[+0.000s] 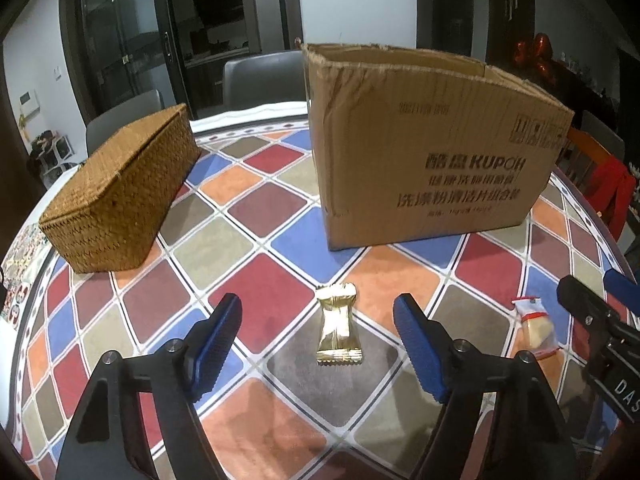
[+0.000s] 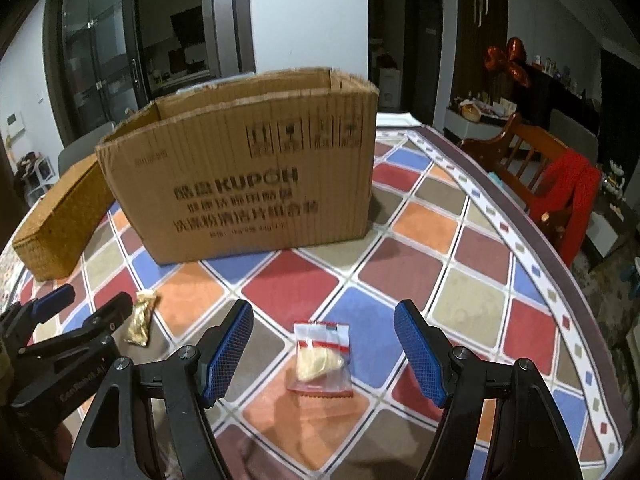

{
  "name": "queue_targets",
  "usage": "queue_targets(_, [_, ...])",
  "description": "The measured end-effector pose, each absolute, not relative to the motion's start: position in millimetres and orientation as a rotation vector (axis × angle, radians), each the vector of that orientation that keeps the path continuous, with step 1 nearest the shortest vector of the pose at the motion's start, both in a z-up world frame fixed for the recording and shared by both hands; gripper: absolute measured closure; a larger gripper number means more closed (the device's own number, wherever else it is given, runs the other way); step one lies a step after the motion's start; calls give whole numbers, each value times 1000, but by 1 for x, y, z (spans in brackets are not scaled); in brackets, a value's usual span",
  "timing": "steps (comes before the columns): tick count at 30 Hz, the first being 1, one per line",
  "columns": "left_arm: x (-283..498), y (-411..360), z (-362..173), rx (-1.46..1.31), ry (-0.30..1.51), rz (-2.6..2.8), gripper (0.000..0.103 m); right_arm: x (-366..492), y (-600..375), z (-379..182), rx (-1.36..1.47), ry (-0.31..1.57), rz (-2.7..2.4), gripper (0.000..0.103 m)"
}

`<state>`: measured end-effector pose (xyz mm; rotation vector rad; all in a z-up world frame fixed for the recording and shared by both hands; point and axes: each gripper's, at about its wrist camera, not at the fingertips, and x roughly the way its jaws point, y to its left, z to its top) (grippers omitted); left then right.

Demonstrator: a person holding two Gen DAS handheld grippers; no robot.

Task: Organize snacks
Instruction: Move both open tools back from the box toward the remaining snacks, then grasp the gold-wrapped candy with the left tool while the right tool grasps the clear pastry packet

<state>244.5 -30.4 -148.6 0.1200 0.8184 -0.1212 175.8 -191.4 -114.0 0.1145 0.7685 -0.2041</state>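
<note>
— Left gripper (image 1: pixel 318 312)?
— Wide apart, holding nothing. The gold candy (image 1: pixel 338 325) lies on the table (image 1: pixel 256 292) between its fingers.
— Right gripper (image 2: pixel 324 320)?
— Wide too, around the clear snack bag (image 2: pixel 322 356), near the cardboard box (image 2: pixel 248 184).

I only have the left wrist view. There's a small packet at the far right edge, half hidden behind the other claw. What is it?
Observer: A clear packet with a red stripe and a pale snack inside, lying flat between the right claw's open fingers, untouched.
Operator: Anything on the table right of the cardboard box?
Observer: No, beyond the cardboard box only bare tablecloth runs to the edge.
Operator: And past that edge?
Observer: A wooden chair with a red garment draped over it.
</note>
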Motion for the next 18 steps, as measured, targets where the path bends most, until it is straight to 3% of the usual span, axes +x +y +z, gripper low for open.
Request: queue_targets(18, [255,-34,-173,153,858,-128,37,184,-192,-147,123,841,-212,30])
